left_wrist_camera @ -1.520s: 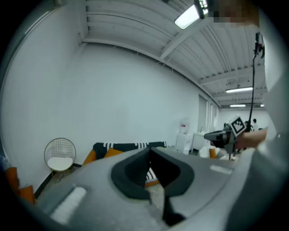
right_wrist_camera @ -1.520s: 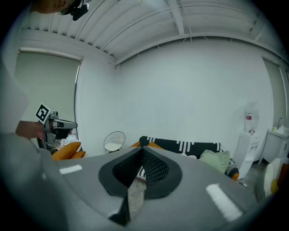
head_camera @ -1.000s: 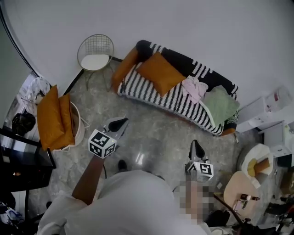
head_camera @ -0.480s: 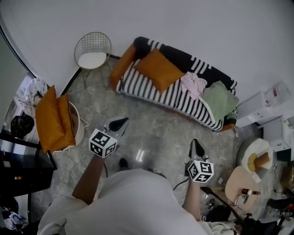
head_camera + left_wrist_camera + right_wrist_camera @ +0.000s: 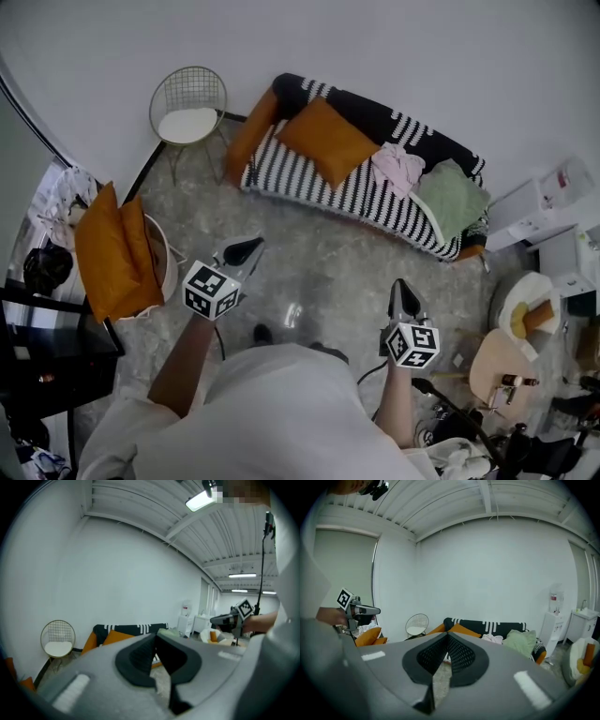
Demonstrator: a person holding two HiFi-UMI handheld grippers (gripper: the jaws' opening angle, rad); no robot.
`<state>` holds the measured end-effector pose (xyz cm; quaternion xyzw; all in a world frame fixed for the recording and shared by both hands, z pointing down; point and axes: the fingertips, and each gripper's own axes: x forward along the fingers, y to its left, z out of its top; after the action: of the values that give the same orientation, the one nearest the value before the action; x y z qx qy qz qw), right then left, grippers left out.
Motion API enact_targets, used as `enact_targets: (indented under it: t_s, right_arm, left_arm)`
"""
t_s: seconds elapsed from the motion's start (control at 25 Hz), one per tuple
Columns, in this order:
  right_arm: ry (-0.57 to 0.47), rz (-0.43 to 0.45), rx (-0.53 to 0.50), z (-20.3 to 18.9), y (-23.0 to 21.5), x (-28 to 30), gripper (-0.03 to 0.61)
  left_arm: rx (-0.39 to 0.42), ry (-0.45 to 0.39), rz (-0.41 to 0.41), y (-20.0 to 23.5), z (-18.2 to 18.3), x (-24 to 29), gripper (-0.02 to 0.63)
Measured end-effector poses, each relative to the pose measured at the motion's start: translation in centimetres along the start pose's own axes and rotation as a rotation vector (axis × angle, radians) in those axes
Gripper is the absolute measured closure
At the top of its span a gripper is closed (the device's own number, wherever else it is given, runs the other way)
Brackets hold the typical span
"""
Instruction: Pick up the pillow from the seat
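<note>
1. Both hand-held grippers have edged forward toward the striped sofa since a second ago. The white basket at the left has slipped lower in the head view.
2. The left hand-held gripper has its jaws pressed together with nothing between them. It is held out over the grey marbled floor, its marker cube toward the person.
3. The right hand-held gripper is likewise closed tight and empty, pointing at the sofa from above the floor.
4. The orange pillow lies on the black-and-white seat and leans against the dark backrest. It sits near the sofa's orange arm and well apart from both hand-held grippers.
5. A pink cloth lies just beside the pillow, and a green cushion fills the sofa's far end.
6. A wire chair with a white seat stands near the orange arm, against the wall.
7. Two orange cushions stand upright in the basket.
</note>
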<state>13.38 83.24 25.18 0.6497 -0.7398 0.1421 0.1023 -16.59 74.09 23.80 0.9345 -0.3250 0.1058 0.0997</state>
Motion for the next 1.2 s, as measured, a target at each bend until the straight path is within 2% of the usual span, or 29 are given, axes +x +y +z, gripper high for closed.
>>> enact_targets:
  t_s: [0.52,1.2]
  right_arm:
    - [0.018,-0.003,0.000,-0.6,5.5,1.2,0.574]
    - [0.037,0.038,-0.003,-0.4,6.6,3.9,0.574]
  left_arm:
    - [0.030,0.015,-0.052,3.4,-0.5,-2.4,0.614]
    - [0.008,0.027,-0.031,5.2,-1.2,-2.3,0.614]
